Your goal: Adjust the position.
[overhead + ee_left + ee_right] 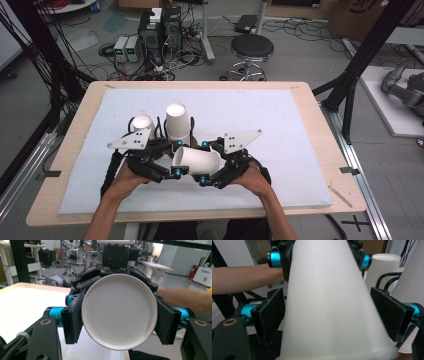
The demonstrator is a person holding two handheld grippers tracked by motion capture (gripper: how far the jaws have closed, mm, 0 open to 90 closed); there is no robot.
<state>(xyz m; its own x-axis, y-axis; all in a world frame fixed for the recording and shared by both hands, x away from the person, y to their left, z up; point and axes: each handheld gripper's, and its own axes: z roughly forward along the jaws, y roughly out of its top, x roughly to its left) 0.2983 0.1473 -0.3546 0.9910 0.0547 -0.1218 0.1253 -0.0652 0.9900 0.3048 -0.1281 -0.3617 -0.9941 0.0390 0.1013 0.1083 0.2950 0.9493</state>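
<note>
Gripping the cup (196, 160) sideways, the left claw (176, 157) holds firm; the right claw (214, 164) stands open around it, risking crushing.

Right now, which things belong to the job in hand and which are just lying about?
In the job: sideways cup, gripped at its base by the left gripper, with the right gripper around its wide end; likely also the tall cup and the short cup standing behind it.
Lying about: stool, computer towers, floor cables.
</note>
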